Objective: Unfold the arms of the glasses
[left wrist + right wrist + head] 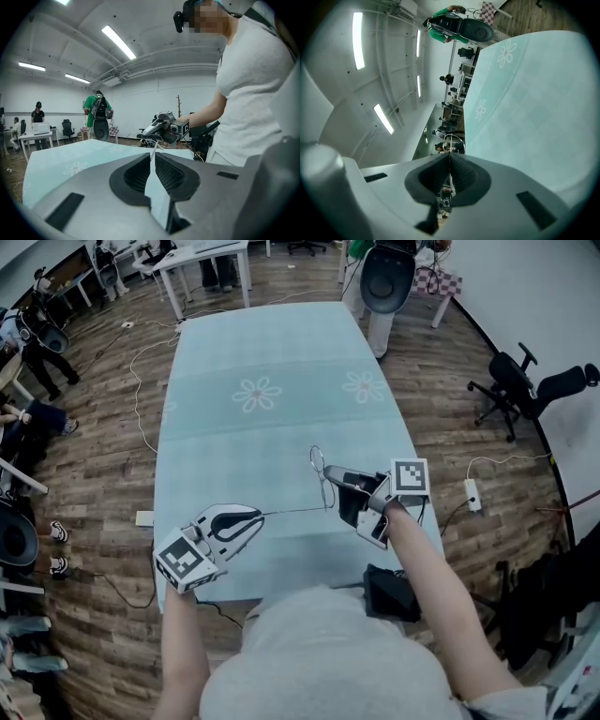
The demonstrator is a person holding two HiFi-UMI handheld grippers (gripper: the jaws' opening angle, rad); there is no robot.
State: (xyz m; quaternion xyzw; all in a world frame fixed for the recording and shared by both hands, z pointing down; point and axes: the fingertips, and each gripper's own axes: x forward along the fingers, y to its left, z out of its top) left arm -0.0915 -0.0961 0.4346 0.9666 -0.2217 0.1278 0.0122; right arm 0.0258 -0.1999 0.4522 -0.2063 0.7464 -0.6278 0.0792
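Glasses [319, 467] of thin wire hang in the air between my two tongs, over the near end of the table [281, 343]. One arm is swung out. It runs as a fine line from the hinge at 3 o'clock across to 9 o'clock, and that is the long axis of the glasses. The lens rims stand on edge and reach from the hinge toward 12 o'clock.

My left gripper [258, 516] is clenched on the tip of that arm. My right gripper [329, 474] is clenched on the frame near the hinge, with one rim poking out past its jaw tips.

Below, open pale teal cloth stretches toward 12 o'clock, with two printed flowers [257, 394] partway up. The table's near edge runs just under my hands at 6 o'clock, and its right edge passes beneath my right wrist. Past that edge, at 3 o'clock, are wooden floor [441, 399], a white power strip [472, 494] and a black office chair [521, 388].
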